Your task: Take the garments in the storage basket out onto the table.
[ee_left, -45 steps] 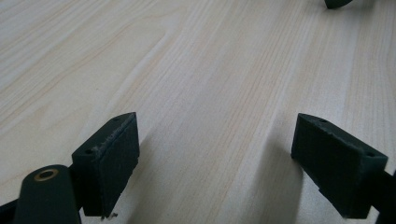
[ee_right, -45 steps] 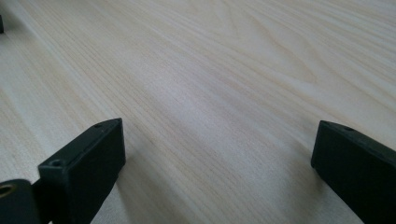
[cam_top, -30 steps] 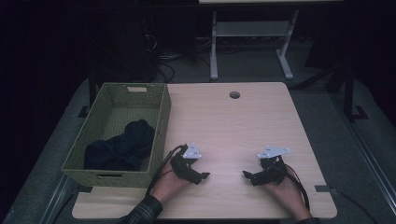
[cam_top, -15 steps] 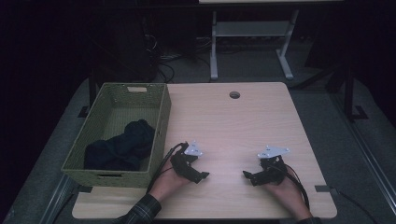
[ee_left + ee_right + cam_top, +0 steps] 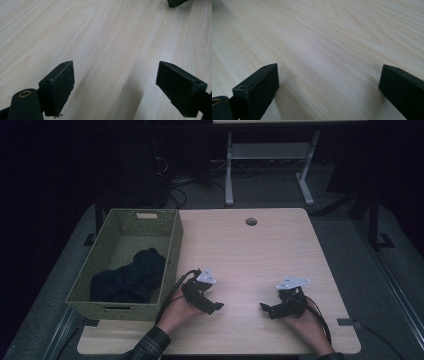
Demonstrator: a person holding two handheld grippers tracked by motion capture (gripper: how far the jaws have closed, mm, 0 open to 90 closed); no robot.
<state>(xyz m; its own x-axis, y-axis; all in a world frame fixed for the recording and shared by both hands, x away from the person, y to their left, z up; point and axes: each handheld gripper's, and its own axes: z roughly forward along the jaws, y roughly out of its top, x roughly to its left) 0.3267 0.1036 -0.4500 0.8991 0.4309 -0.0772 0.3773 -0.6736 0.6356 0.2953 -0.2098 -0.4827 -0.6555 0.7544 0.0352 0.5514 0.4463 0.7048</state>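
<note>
Pale wood table [image 5: 250, 265], dark room

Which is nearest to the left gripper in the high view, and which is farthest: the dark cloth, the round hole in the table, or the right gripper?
From the left gripper:
1. The right gripper, just across the bare wood on its right.
2. The dark cloth, to its left inside the green basket.
3. The round hole, far ahead near the table's back edge.

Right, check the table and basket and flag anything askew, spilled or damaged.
Nothing stands out. The dark cloth lies bunched inside the green basket, which sits upright at the table's left edge. The left gripper and right gripper rest open on bare wood.
</note>
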